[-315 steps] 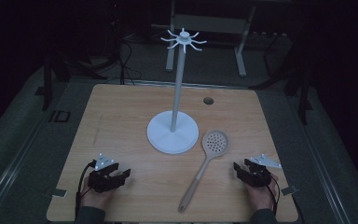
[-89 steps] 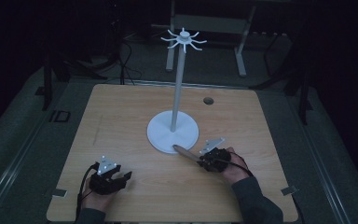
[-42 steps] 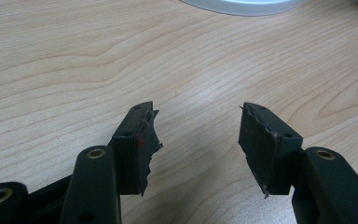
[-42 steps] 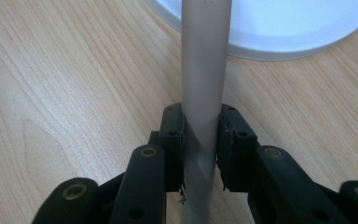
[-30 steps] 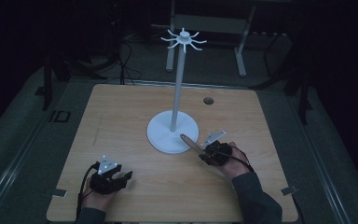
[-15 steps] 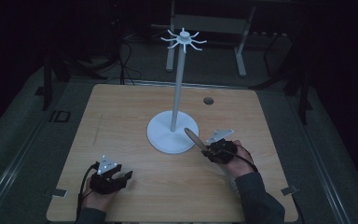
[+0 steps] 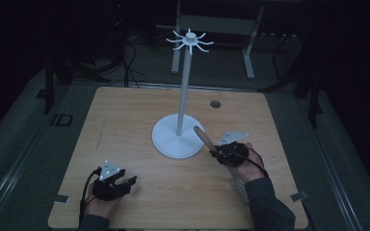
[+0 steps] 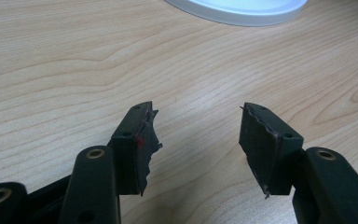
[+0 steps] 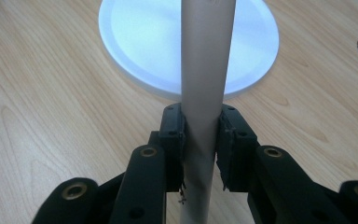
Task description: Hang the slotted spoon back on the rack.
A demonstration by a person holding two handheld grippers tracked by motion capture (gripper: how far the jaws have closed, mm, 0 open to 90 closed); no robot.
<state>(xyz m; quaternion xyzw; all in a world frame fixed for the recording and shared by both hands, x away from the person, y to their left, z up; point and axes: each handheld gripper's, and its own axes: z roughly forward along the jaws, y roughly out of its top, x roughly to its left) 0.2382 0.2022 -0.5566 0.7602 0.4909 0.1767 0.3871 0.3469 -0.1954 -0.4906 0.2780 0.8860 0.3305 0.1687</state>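
Our left gripper [image 7: 125, 184] rests on the light wooden table [image 7: 125, 115], jaws parted and empty. Our right gripper [image 7: 220, 153] clamps the pale wooden-handled skimmer spoon [image 7: 203, 136] beside the white hook stand [image 7: 178, 139]; we should raise it without knocking the pole.

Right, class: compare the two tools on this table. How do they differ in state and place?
The right tool is shut on the skimmer handle, while the left tool stands open with nothing between its jaws. The right tool sits beside the white stand base; the left tool rests near the table's front edge. Both are black, hand-held and two-jawed.
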